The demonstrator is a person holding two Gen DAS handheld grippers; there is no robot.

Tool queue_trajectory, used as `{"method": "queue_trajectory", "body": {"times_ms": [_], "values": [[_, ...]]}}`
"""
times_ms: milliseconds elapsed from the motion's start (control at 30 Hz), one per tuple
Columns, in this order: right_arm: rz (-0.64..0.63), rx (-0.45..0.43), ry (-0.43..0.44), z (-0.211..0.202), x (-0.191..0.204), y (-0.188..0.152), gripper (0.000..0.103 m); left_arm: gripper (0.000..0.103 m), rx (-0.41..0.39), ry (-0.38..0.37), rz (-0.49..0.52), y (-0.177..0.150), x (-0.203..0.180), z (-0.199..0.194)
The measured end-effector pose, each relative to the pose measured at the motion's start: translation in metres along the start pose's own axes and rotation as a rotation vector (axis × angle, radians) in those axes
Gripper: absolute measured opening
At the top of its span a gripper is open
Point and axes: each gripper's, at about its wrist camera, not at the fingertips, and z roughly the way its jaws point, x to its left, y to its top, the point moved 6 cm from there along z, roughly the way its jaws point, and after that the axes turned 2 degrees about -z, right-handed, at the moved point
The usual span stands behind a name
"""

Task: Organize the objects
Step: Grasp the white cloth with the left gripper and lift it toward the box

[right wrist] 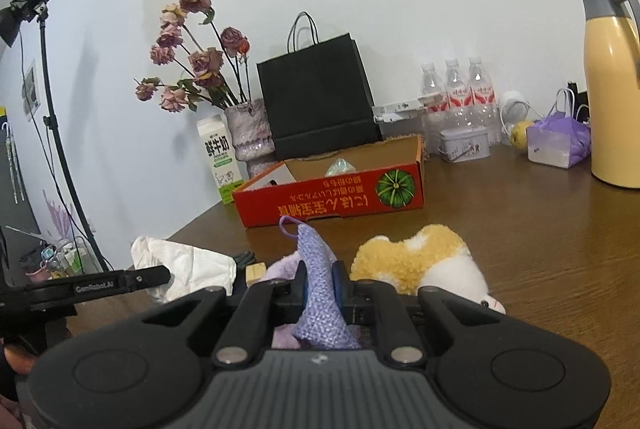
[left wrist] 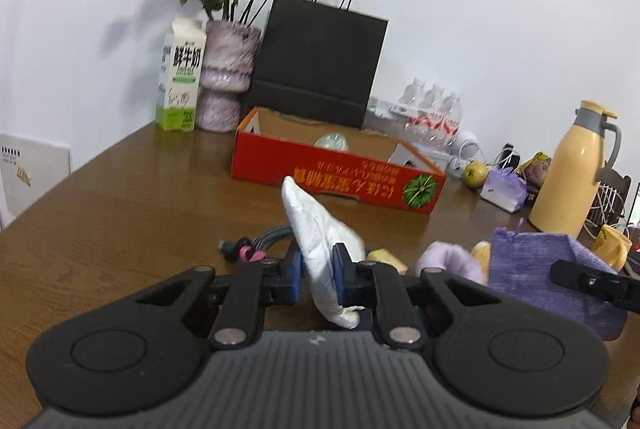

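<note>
- White cloth [left wrist: 320, 241] was pinched in the L gripper [left wrist: 316, 271], fingers closed tight on it, held up over the table [left wrist: 120, 213], in front of the red box [left wrist: 336, 173].
- Purple pouch [right wrist: 320, 293] was clamped in the R gripper [right wrist: 320, 289], fingers closed on it, also in front of the box, to the cloth's right.
- Plush toy [right wrist: 424, 261] lay on the table just right of the pouch.
- Black bag [left wrist: 320, 57] stood behind the box; milk carton [left wrist: 180, 77] & vase [left wrist: 226, 77] back-left of it; thermos [left wrist: 572, 169] well to its right.
</note>
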Motion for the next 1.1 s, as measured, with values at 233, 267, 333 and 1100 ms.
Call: {"method": "queue_trajectory", "body": {"times_ms": [233, 267, 333, 1100], "values": [[-0.016, -0.038, 0.007, -0.002, 0.003, 0.013, 0.007, 0.013, -0.047, -0.025, 0.031, 0.018, -0.016, -0.008], [-0.016, -0.042, 0.007, -0.002, 0.003, 0.015, 0.007, 0.012, -0.054, -0.027, 0.037, 0.020, -0.018, -0.008], [-0.016, -0.049, 0.008, -0.001, 0.003, 0.018, 0.007, 0.012, -0.063, -0.028, 0.046, 0.024, -0.021, -0.008], [-0.052, -0.114, 0.045, 0.031, 0.009, 0.064, 0.007, 0.011, -0.136, -0.050, 0.092, 0.073, -0.060, 0.013]]}}
